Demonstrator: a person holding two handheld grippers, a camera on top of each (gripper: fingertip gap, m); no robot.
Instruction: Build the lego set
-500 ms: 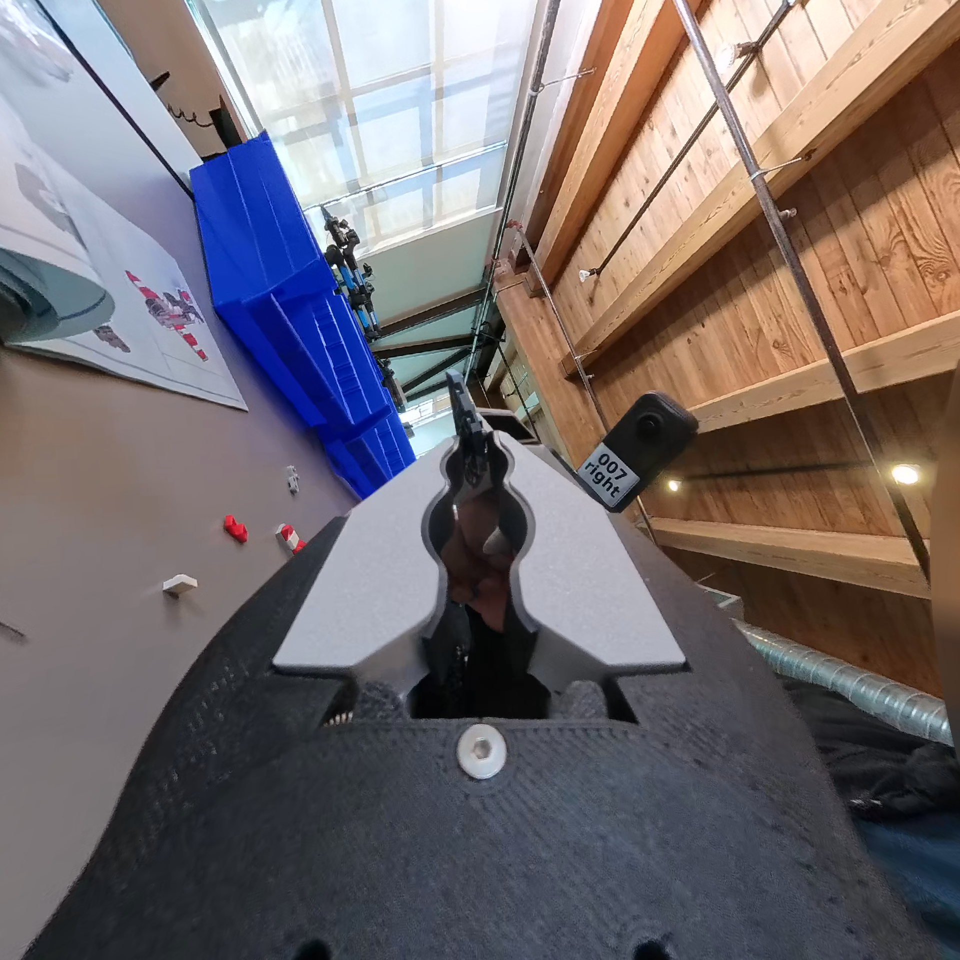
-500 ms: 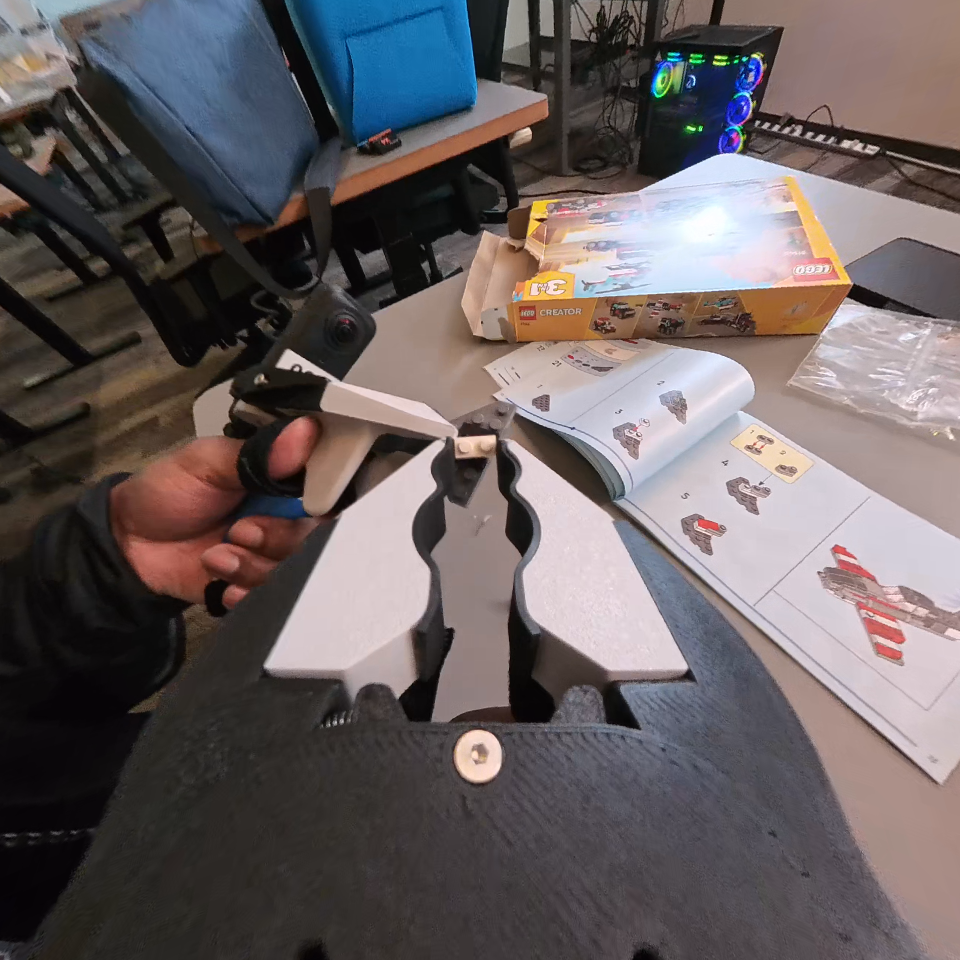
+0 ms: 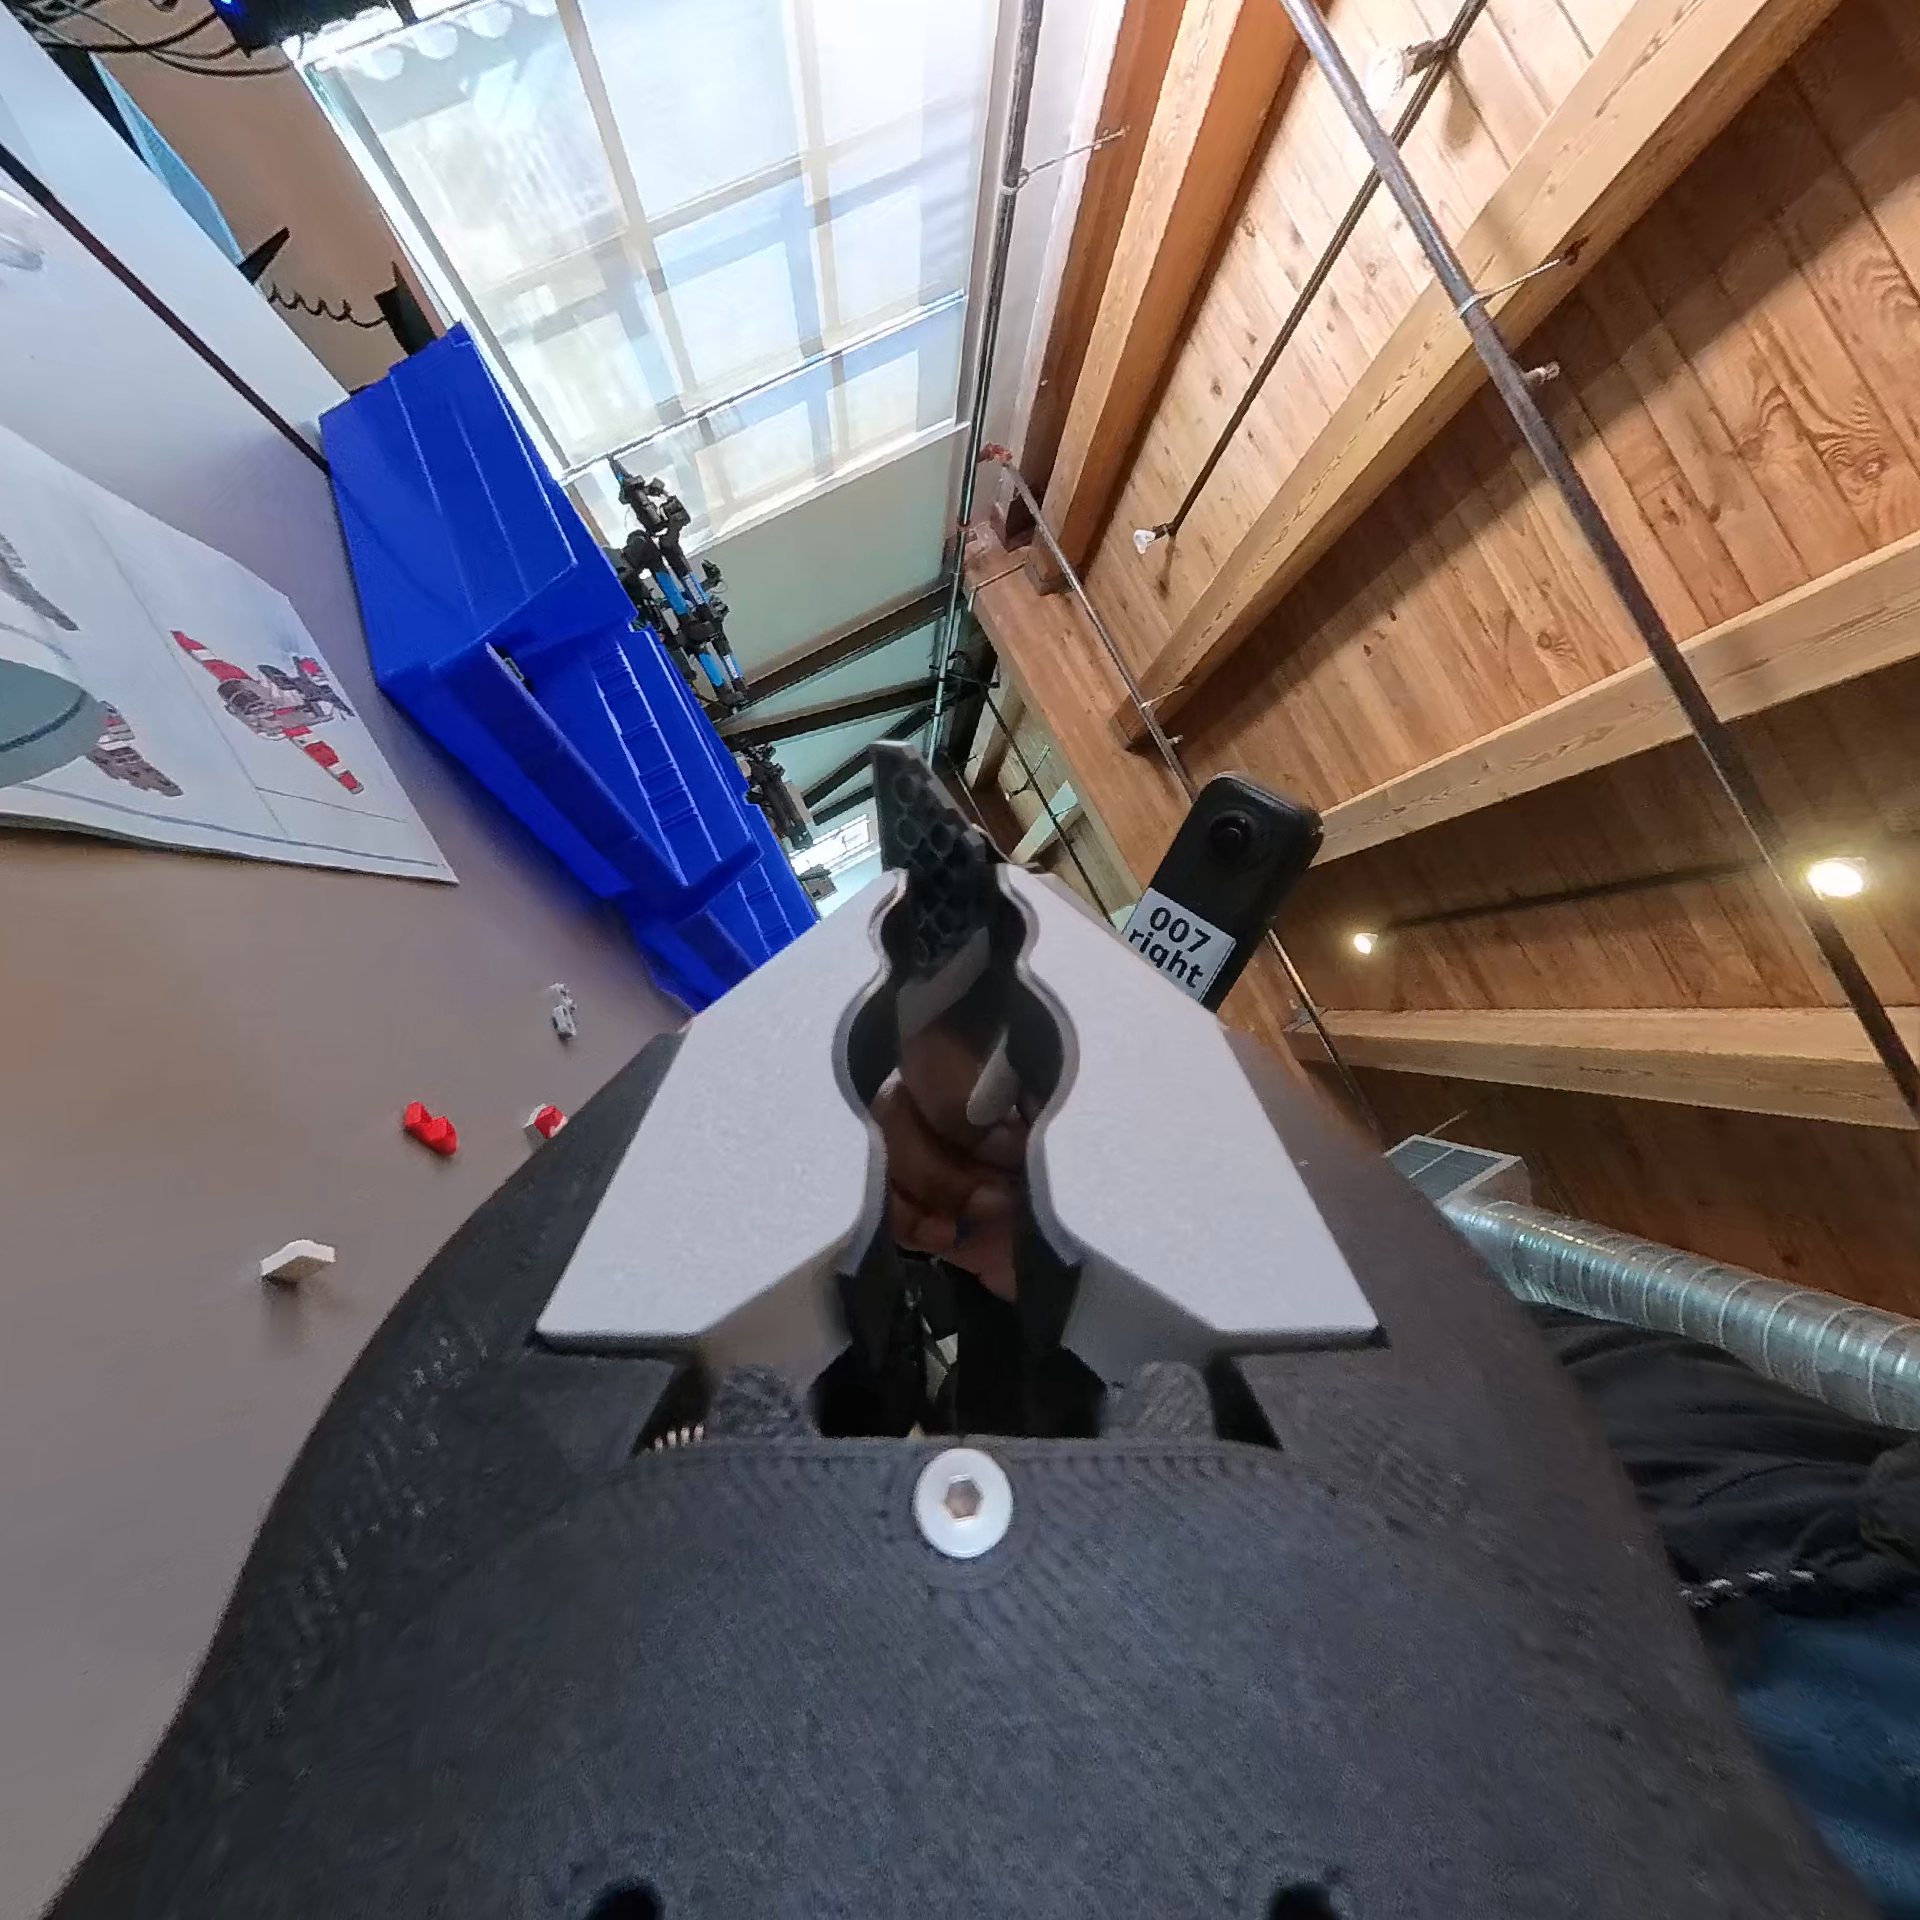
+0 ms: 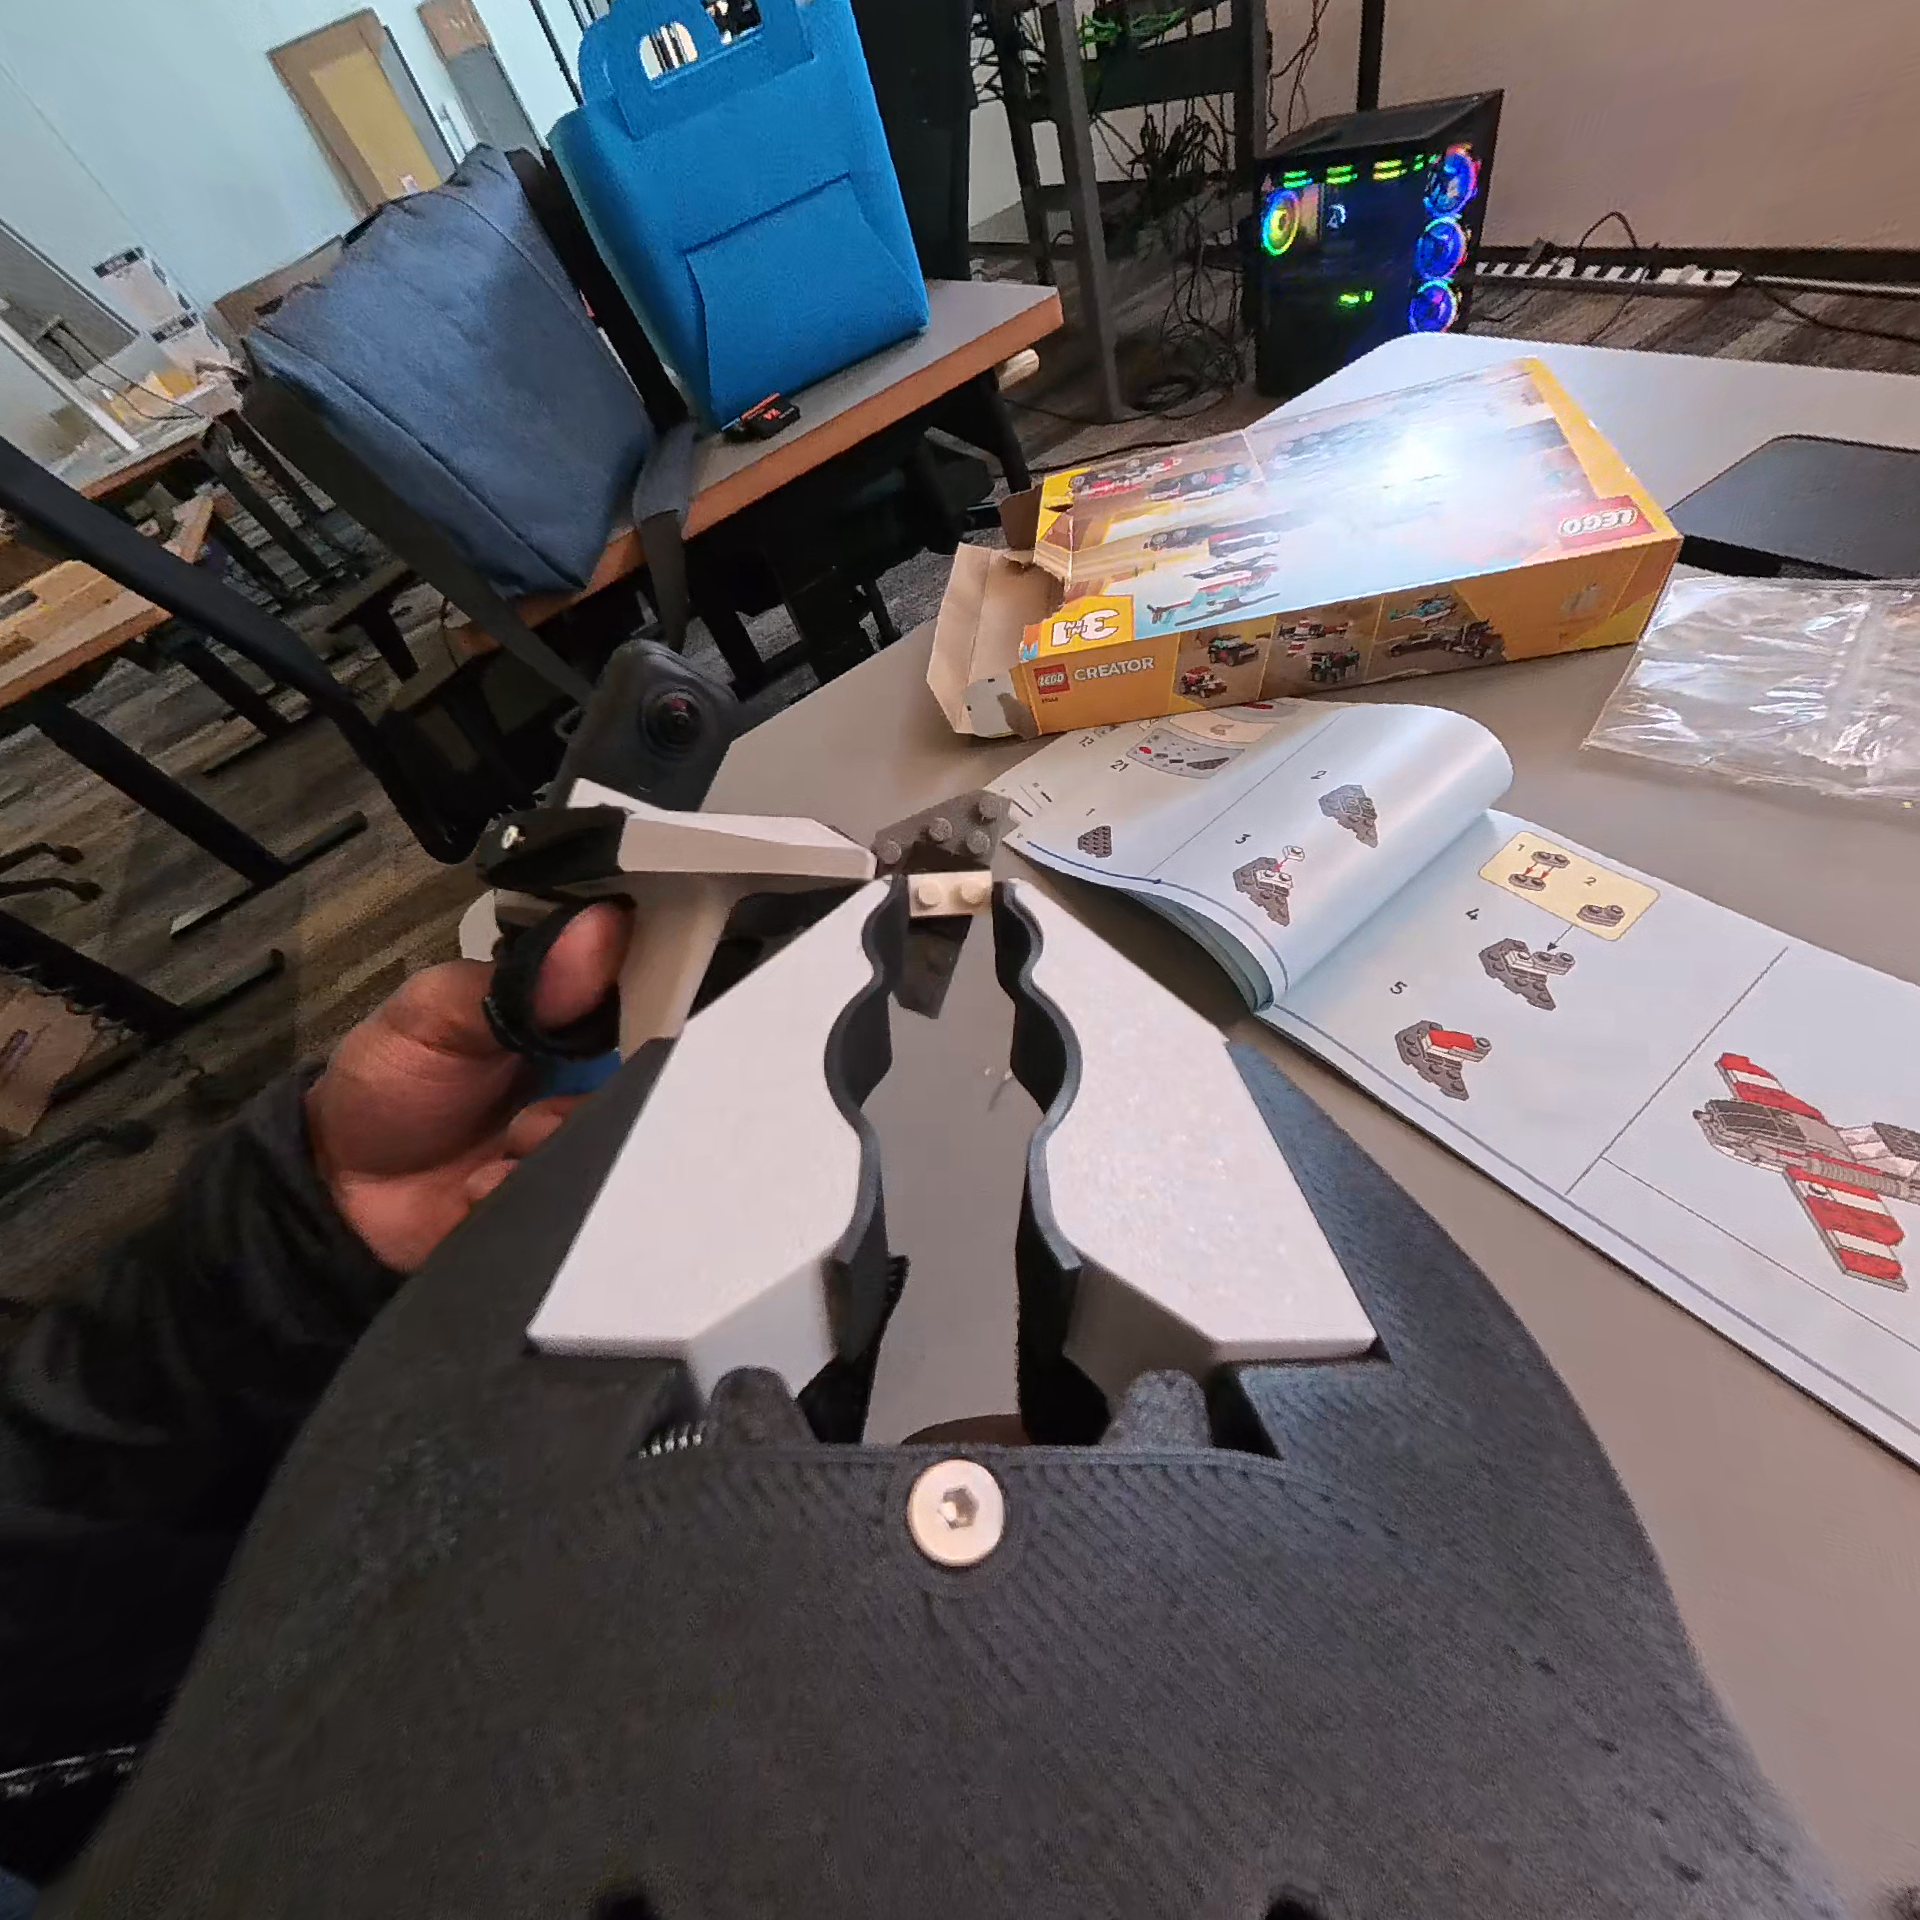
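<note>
The right gripper [image 4: 948, 896] pinches a small white plate [image 4: 948, 894] between its fingertips, jaws drawn in narrow around it; that plate sits against a dark grey wedge plate [image 4: 943, 831], held above the table's [image 4: 831, 748] edge. The left gripper [image 4: 868, 860] comes in from the left, a hand [image 4: 447, 1101] on its handle, its tip at the wedge's edge; in its own view the left gripper [image 3: 943, 902] is nearly closed on the dark grey wedge plate [image 3: 928, 862], which juts out past the fingertips. Beyond lies an open instruction booklet [image 4: 1455, 935]; past it a yellow box [image 4: 1340, 582] lies on its side, end flap torn open, contents hidden; a clear plastic bag [image 4: 1766, 675] rests to the right, what it holds unclear. Loose red pieces [image 3: 430, 1125] and a white piece [image 3: 296, 1260] lie on the table [image 3: 208, 1039] before blue bins [image 3: 540, 665], whose insides are out of sight.
</note>
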